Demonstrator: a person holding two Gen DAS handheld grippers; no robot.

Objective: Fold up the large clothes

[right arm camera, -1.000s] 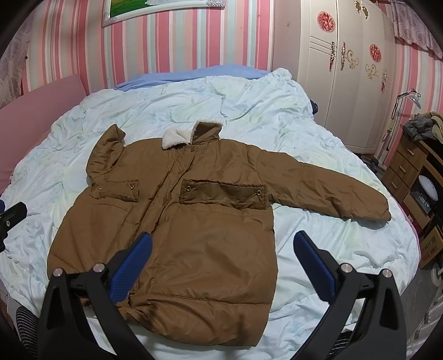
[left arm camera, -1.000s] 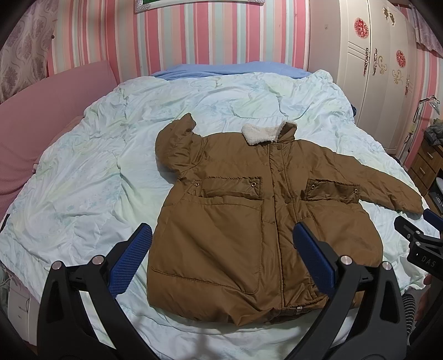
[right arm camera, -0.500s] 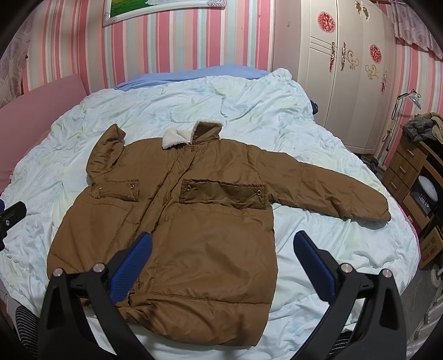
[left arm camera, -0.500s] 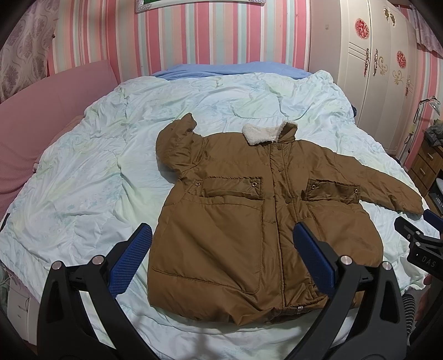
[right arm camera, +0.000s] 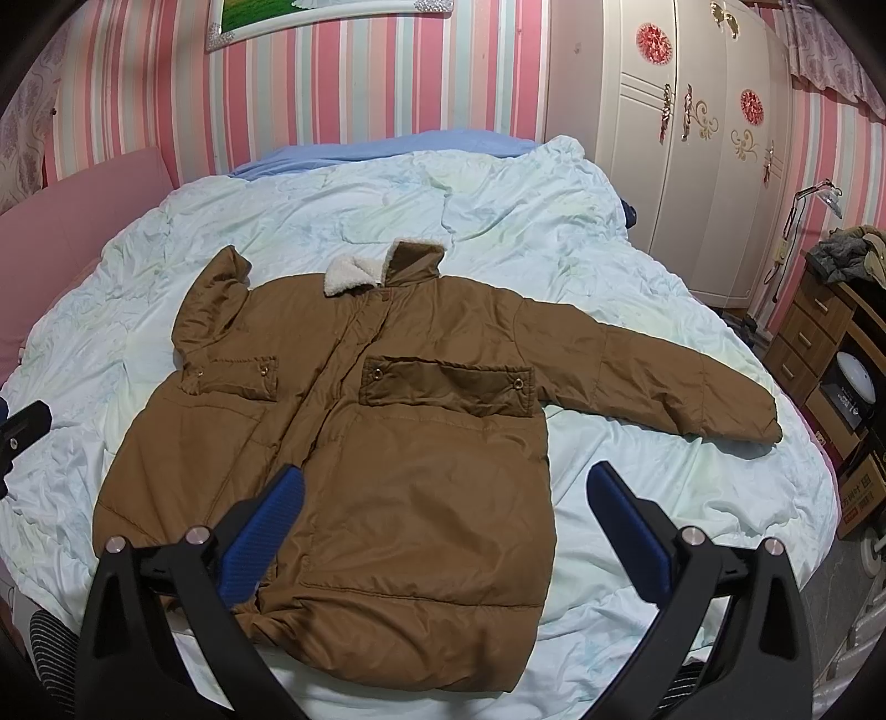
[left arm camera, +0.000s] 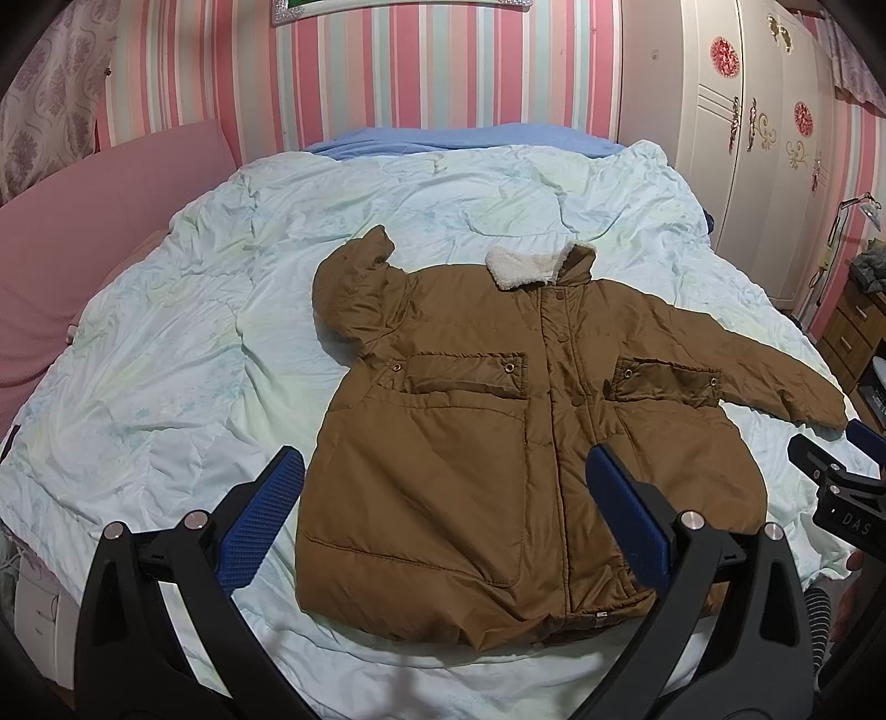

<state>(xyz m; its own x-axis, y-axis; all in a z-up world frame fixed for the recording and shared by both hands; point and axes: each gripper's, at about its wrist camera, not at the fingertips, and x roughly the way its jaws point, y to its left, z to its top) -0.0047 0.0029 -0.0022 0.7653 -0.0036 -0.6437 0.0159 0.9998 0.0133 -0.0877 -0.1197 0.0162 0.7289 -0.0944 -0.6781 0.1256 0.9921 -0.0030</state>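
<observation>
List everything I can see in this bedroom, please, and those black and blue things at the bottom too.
Jacket: one, brown with a white fleece collar, spread front up on the bed.
Quilt: one, pale blue, covering the bed.
Wardrobe: one, cream, right of the bed.
Drawer unit: one, wooden, far right.
Picture frame: one, white, on the striped wall.
Left gripper: one, black with blue pads, open above the jacket hem.
Right gripper: one, same colours, open over the jacket.

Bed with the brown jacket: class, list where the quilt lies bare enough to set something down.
The quilt is bare between the pink cushion and the jacket, beyond the fleece collar toward the blue sheet, and below the outstretched sleeve. The middle is crowded.
</observation>
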